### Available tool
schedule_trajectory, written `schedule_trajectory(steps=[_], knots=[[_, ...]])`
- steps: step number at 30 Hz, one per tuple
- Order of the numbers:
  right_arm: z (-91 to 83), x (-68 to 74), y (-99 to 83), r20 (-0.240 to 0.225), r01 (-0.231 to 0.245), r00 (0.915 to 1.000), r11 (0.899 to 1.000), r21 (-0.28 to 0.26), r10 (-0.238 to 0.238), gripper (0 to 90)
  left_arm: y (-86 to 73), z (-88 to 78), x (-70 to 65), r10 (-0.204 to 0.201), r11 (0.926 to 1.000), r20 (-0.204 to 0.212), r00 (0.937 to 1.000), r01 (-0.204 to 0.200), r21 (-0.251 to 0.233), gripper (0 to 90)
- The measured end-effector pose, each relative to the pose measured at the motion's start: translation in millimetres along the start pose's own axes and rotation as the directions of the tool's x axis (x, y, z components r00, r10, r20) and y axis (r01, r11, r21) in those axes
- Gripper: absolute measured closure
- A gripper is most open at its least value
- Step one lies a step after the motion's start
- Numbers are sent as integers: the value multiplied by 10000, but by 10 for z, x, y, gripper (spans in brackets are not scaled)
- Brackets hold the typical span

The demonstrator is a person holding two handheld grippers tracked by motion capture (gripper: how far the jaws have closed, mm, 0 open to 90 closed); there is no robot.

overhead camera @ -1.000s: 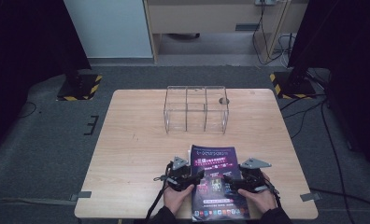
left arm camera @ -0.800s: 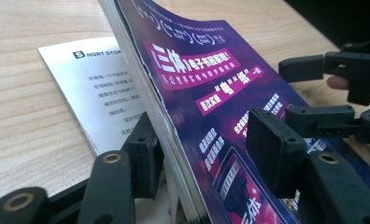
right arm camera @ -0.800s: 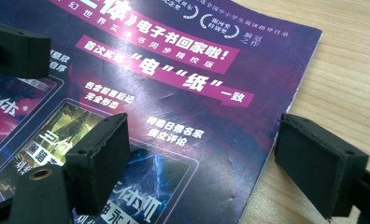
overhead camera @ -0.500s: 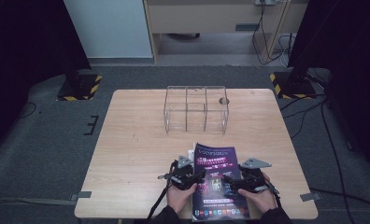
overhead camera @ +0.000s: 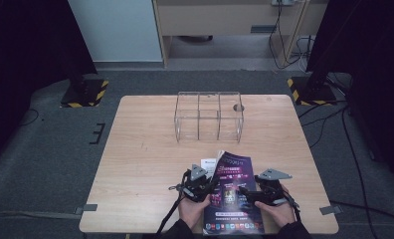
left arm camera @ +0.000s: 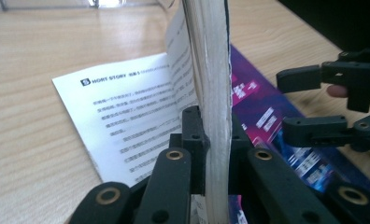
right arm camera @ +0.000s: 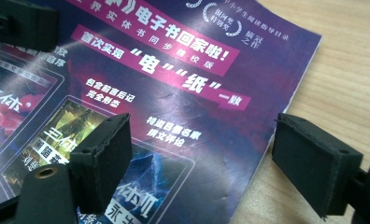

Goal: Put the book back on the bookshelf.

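A magazine [overhead camera: 232,191] with a purple cover is seen at the near edge of the table [overhead camera: 145,149], about midway between its near corners; its left part is raised off the surface, and a white inner page [left arm camera: 127,126] is left lying flat on the wood beside it. The left gripper [overhead camera: 199,181] is closed on this raised sheaf; in the left gripper view the stack of pages is held upright between the two jaws, which have just been closing on it and are now pressed against it. The right gripper [right arm camera: 197,158] is held with its jaws wide apart over the right part of the cover; one jaw is poised over the print, the other over the bare wood just past the magazine's right edge, and nothing is gripped between them; whether the cover is touched cannot be told. A clear acrylic rack [overhead camera: 208,116] with three compartments stands well apart, toward the far edge of the table.

The step in hand is judged to be the opening of the magazine, or the lifting of it by its left side; for the next move the pinched sheaf would have to be swung over or raised without the pages being torn, while the right part is steadied.
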State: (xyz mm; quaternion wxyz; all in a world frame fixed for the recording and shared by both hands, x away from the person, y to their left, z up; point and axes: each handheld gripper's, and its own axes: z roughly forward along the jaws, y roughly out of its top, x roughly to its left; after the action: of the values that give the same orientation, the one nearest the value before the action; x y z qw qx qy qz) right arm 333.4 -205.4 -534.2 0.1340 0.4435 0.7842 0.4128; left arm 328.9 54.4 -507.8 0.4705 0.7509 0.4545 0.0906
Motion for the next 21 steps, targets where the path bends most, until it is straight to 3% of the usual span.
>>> schedule_trajectory(steps=[11, 21], knots=[[-99, -91, 32, -31, -446, 9990, 9975, -547, 445, 188, 119, -116, -84, 315, 9976, 437, 9986, -287, -631, 838], [-151, -98, 87, -317, -556, 9981, 9950, -829, 531, 170, 258, -298, -116, 509, 9894, 630, 9967, -418, -1389, 838]])
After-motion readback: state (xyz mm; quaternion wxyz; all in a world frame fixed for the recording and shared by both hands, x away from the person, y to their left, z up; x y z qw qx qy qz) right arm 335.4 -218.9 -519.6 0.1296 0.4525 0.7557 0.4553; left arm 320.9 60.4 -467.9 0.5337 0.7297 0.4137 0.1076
